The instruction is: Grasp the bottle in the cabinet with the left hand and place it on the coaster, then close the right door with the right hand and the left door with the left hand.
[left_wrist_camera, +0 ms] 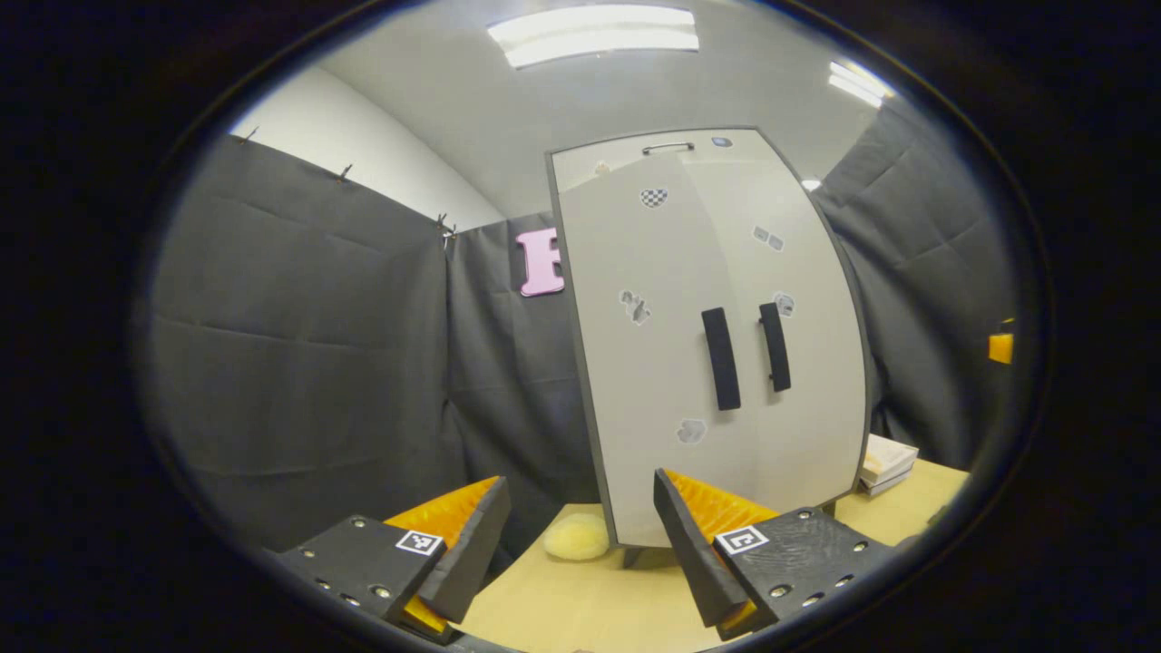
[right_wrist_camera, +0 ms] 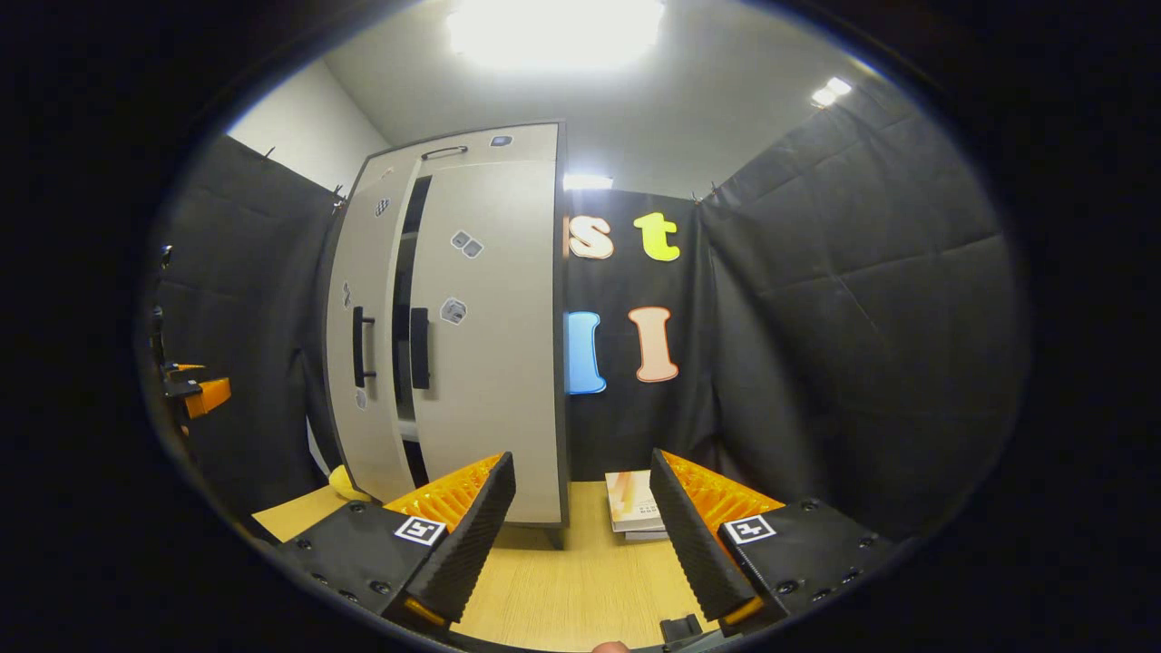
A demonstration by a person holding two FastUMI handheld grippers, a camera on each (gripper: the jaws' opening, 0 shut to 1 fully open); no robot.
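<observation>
Narrow dark gap between left door (right_wrist_camera: 363, 345) and right door (right_wrist_camera: 490, 345).

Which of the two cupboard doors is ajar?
The left door, nearer the yellow sponge: it swings outward, leaving a dark gap beside its handle. The right door sits flush.

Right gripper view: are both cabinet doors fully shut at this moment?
No. A dark gap runs between the left door and the right door, with the left door standing ajar.
</observation>
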